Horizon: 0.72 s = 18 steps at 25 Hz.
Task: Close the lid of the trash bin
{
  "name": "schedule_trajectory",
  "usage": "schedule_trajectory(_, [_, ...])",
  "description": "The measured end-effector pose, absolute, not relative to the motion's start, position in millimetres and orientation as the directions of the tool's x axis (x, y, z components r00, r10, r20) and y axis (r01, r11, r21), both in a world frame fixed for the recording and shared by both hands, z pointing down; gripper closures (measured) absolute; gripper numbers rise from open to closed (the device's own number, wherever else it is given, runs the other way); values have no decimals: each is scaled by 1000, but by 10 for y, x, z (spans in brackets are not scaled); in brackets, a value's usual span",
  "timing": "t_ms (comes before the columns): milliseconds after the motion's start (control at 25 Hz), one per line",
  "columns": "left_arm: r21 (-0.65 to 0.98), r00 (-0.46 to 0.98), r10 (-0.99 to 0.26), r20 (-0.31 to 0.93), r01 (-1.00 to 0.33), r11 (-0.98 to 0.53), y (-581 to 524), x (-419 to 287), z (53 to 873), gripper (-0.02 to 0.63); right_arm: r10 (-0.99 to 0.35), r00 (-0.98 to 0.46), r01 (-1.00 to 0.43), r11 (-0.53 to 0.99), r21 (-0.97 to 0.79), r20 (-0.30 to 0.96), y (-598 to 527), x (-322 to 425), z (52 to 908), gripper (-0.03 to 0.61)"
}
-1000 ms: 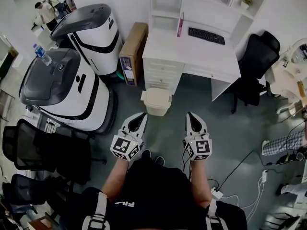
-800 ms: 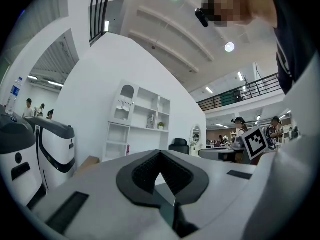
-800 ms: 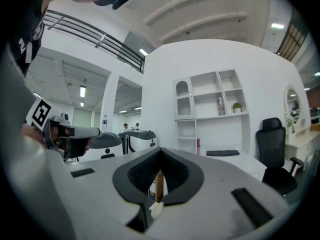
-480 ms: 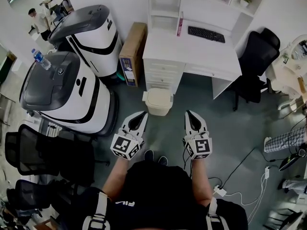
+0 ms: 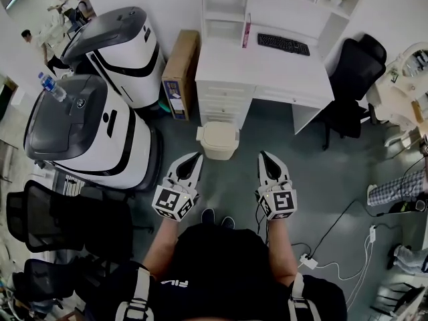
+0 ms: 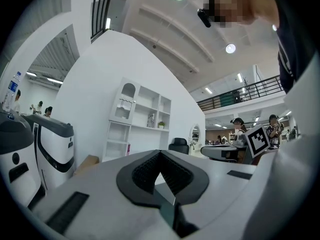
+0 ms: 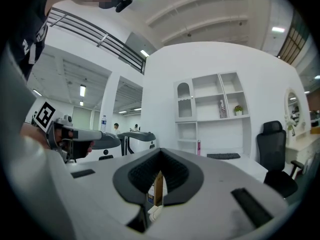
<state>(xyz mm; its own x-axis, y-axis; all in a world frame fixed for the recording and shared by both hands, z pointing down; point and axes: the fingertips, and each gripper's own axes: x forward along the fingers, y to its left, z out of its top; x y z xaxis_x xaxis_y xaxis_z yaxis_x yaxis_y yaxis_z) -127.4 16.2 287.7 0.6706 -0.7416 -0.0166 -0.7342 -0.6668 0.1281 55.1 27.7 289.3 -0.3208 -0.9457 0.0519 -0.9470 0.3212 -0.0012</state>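
In the head view a small cream trash bin (image 5: 217,140) stands on the grey floor in front of the white desk's drawers, and its lid lies flat on top. My left gripper (image 5: 194,156) is held level, its tip just short of the bin's near left corner, jaws shut and empty. My right gripper (image 5: 265,155) is to the right of the bin, also shut with nothing held. In the left gripper view the left gripper (image 6: 161,156) has its black pads meeting at the tip. The right gripper (image 7: 160,155) looks the same in the right gripper view.
Two large white-and-black machines (image 5: 87,132) (image 5: 117,45) stand at the left, one bearing a water bottle (image 5: 50,85). A cardboard box (image 5: 179,72) leans beside the white desk (image 5: 267,79) with a keyboard (image 5: 283,44). Black chairs (image 5: 358,79) (image 5: 60,219) and floor cables (image 5: 307,263) are around.
Both grippers stay shut in front of me. The whole scene has slid slightly left and up in the head view, and the people at the far upper left have walked on.
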Motion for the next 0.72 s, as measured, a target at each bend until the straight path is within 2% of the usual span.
schedule_trajectory(720, [179,677,-733,-66,-714,-677,50,-1322,2833,611,-948,-316,-947,318,41,47,244,511,2867,575])
